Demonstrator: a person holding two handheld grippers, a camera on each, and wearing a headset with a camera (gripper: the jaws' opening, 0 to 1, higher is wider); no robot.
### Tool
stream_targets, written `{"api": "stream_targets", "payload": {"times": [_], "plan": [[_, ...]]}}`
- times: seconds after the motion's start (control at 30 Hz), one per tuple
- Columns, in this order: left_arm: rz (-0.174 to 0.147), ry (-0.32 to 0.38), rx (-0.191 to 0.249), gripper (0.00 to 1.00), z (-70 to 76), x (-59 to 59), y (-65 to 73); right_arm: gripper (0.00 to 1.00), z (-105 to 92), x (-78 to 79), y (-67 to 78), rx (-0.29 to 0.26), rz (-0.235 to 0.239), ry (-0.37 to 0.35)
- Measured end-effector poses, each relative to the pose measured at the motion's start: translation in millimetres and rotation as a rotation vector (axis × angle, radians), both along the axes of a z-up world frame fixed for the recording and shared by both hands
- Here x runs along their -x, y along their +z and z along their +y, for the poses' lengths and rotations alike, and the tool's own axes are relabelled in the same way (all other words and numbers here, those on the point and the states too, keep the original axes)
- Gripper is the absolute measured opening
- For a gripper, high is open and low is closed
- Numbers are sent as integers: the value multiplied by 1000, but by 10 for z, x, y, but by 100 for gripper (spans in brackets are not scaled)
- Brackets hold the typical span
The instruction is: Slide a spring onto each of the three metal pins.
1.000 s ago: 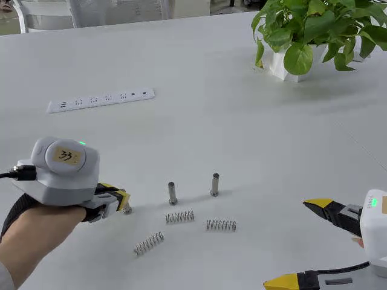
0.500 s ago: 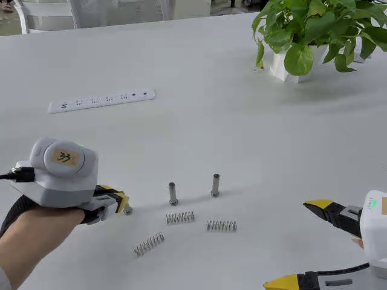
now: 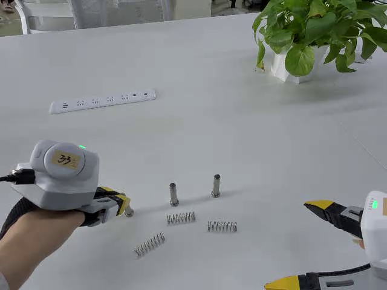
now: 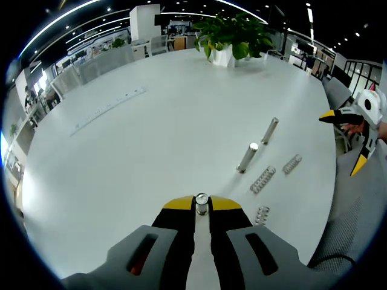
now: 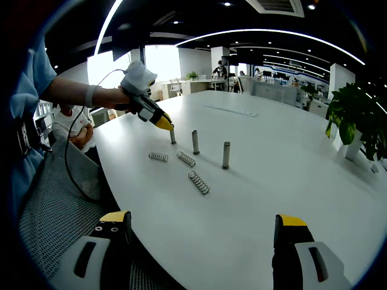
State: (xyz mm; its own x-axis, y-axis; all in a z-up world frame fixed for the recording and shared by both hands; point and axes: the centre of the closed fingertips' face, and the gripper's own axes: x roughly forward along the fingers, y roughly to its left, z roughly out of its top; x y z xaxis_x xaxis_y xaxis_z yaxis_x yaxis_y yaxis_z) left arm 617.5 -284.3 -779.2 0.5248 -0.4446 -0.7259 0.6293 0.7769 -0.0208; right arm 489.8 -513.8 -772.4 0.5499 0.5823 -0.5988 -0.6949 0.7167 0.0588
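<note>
Left gripper is clamped on the leftmost pin; right gripper gapes wide. The spring just before the middle pin looks light, squashy: pinch gently mid-coil

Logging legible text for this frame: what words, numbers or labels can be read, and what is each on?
"33": handwritten on the tan sticker atop the left gripper.
Markings on the power strip: too small to read.
A second sticker on the right gripper: cut off at the frame edge, unreadable.
</note>
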Motion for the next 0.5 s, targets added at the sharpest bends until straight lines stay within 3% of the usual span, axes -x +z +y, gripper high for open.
{"api": "stream_targets", "payload": {"times": [0.5], "plan": [[-30, -22, -6, 5, 3, -33, -10, 98, 2, -9, 9, 3, 3, 5]]}}
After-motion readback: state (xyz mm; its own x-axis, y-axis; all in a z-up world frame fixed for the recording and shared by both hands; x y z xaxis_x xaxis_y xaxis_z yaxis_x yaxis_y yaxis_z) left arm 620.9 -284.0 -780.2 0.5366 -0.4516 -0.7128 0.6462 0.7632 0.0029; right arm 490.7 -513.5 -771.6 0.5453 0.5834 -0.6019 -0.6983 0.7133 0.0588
